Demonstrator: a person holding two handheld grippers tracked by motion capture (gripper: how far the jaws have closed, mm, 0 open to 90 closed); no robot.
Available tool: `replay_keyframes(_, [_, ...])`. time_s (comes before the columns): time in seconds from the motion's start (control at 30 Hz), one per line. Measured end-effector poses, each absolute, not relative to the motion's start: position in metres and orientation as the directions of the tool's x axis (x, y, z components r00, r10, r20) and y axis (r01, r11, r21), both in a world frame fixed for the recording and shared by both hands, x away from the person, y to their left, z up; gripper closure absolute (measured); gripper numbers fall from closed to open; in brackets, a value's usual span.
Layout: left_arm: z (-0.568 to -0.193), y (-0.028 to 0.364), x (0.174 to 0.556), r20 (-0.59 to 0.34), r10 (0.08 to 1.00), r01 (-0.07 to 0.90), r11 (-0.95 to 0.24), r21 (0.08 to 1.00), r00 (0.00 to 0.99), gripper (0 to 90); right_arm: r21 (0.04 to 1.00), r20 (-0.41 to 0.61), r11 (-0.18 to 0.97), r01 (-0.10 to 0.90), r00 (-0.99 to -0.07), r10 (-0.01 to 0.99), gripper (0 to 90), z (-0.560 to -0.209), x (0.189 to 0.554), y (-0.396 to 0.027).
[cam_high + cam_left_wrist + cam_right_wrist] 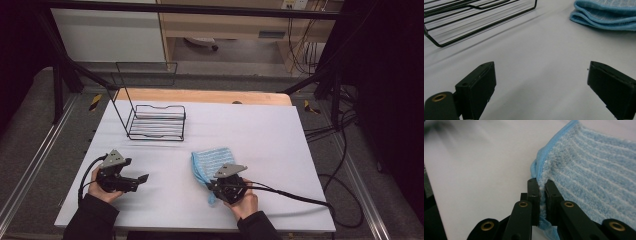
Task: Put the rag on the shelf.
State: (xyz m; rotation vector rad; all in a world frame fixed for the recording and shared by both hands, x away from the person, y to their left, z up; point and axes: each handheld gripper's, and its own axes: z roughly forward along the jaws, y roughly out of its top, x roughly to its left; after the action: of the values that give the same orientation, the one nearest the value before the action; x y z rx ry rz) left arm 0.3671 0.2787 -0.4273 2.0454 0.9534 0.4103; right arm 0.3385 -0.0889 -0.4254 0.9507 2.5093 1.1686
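Two grippers work the white table (280, 135): the right gripper (542, 185), jaws pinched on the blue cloth's (212, 161) near edge, sits at 5 o'clock; the left gripper (541, 82), jaws apart, idles at 8. A wire rack (157, 122) stands at 11, well clear.

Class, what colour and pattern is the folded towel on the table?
Light blue with thin white stripes, clearest in the right gripper view.

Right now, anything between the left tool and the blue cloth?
Nothing: bare white table between the open left tool and the blue cloth, per the left gripper view.
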Motion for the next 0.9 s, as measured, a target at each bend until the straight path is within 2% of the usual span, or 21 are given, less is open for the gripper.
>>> replay_keyframes(0.37, [-0.427, 0.279, 0.367, -0.051, 0.75, 0.485, -0.372, 0.792, 0.66, 8.4, 0.739, 0.154, 0.437, 0.513, -0.76, 0.631, 85.4, -0.43, 0.34, -0.054])
replay_keyframes(0.57, [-0.427, 0.279, 0.367, -0.055, 0.75, 0.486, -0.369, 0.792, 0.659, 8.5, 0.736, 0.157, 0.446, 0.509, -0.77, 0.618, 83.4, -0.435, 0.341, -0.038])
replay_keyframes(0.63, [-0.427, 0.279, 0.367, -0.055, 0.75, 0.489, -0.371, 0.789, 0.659, 8.5, 0.727, 0.17, 0.456, 0.514, -0.778, 0.605, 77.5, -0.437, 0.342, -0.037])
replay_keyframes(0.8, [-0.426, 0.278, 0.367, -0.061, 0.751, 0.49, -0.365, 0.791, 0.657, 8.6, 0.757, 0.169, 0.436, 0.487, -0.791, 0.589, 47.0, -0.429, 0.341, -0.043])
replay_keyframes(0.9, [-0.423, 0.274, 0.365, -0.09, 0.744, 0.495, -0.345, 0.797, 0.662, 8.8, 0.785, 0.161, 0.4, 0.472, -0.78, 0.605, 39.3, -0.419, 0.344, -0.057])
